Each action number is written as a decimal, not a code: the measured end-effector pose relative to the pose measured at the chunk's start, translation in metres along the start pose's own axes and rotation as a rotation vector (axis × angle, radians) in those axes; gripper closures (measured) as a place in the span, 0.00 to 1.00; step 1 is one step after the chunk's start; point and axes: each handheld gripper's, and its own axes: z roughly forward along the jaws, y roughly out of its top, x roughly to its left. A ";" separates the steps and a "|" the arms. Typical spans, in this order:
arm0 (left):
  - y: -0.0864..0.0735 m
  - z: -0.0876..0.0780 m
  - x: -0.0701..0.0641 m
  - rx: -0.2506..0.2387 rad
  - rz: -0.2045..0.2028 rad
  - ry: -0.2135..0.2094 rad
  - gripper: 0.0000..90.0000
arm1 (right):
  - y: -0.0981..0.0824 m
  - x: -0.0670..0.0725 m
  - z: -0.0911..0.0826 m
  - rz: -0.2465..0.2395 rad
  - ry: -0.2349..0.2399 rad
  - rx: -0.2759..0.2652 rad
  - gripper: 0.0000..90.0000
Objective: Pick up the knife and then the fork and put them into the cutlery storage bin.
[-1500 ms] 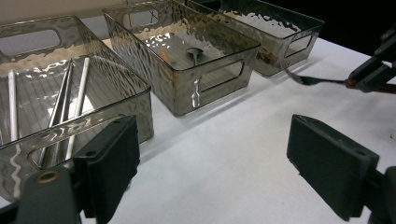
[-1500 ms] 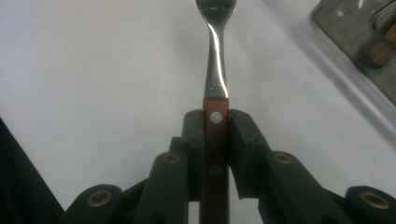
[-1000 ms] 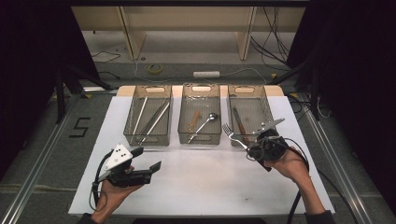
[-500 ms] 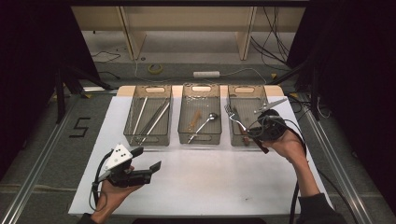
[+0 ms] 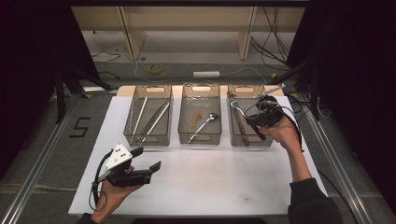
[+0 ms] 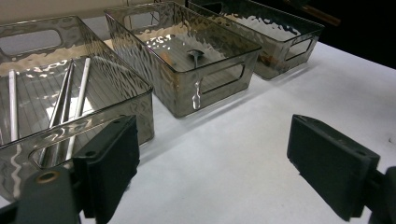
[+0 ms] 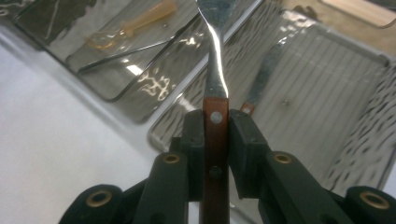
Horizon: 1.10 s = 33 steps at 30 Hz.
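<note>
The fork [image 5: 240, 111] (stiff, light, likely slippery steel) sat clamped by its wooden handle in the right hand-held gripper [image 7: 216, 122]; the left hand-held gripper [image 6: 212, 161] gaped wide.

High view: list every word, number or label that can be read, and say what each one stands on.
"5": a dark numeral marked on the grey floor, left of the white table.
Nothing else is readable: the three clear bins and the cutlery carry no legible print.

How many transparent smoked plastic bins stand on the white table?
3, in a row at the far side: the left bin with long metal rods, the middle bin with a spoon, the right bin under the fork-holding right gripper.
</note>
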 end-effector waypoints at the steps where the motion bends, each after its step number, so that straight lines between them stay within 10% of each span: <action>1: 0.000 0.000 0.000 0.000 0.001 0.001 0.18 | 0.001 0.000 0.001 0.003 -0.003 0.001 0.86; 33: 0.000 0.000 0.000 0.000 0.004 -0.002 0.18 | 0.016 -0.029 0.029 0.112 -0.099 -0.005 0.86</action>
